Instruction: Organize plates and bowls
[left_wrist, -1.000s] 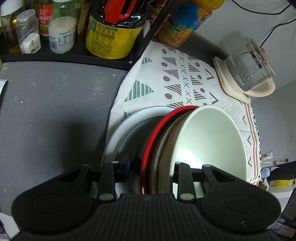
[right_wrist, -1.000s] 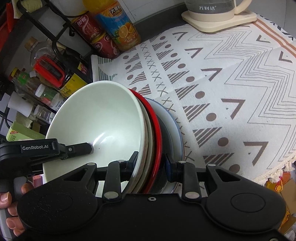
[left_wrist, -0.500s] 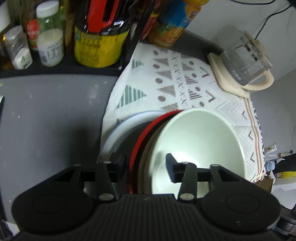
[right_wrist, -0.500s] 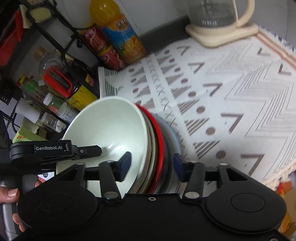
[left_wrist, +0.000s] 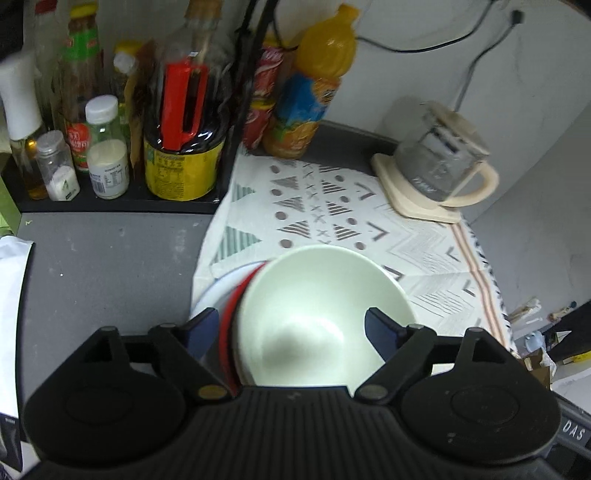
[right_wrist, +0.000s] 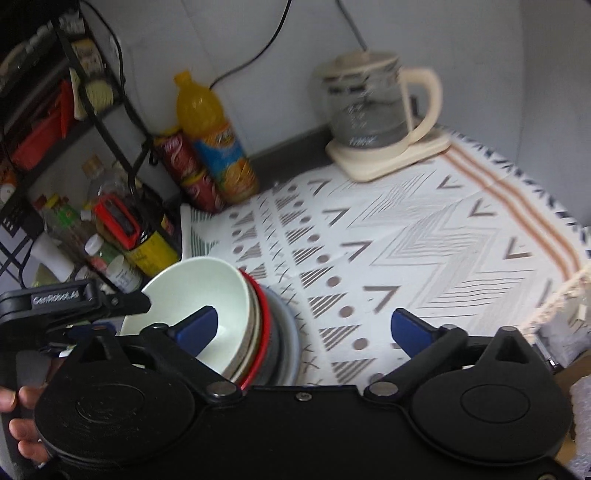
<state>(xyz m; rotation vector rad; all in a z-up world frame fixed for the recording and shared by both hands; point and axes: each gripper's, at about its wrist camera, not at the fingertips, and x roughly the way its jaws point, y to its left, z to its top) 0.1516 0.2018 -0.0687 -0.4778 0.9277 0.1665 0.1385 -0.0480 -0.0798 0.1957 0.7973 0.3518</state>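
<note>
A pale green bowl (left_wrist: 325, 314) sits on top of a nested stack, over a red-rimmed plate (left_wrist: 227, 332) and a blue-grey plate (left_wrist: 218, 286), on a patterned cloth (left_wrist: 332, 218). My left gripper (left_wrist: 291, 326) hangs above the stack's near edge. Its jaws are opening, and the pads stand off the dishes on either side. In the right wrist view the bowl (right_wrist: 192, 295), red plate (right_wrist: 264, 332) and grey plate (right_wrist: 290, 339) lie at lower left. My right gripper (right_wrist: 303, 326) is opening wide, one finger before the bowl, the other over the cloth, gripping nothing.
A glass kettle (right_wrist: 369, 110) on a cream base stands at the back right. An orange drink bottle (right_wrist: 214, 140) and red cans (right_wrist: 192, 173) line the wall. A black rack (left_wrist: 110, 147) of bottles is on the left, beside grey counter (left_wrist: 103, 266). A hand (right_wrist: 22, 417) holds the left gripper.
Both grippers were shut on the stack's rim a second ago. Their jaws have spread wide and let go, and both have pulled up and back from the dishes.
</note>
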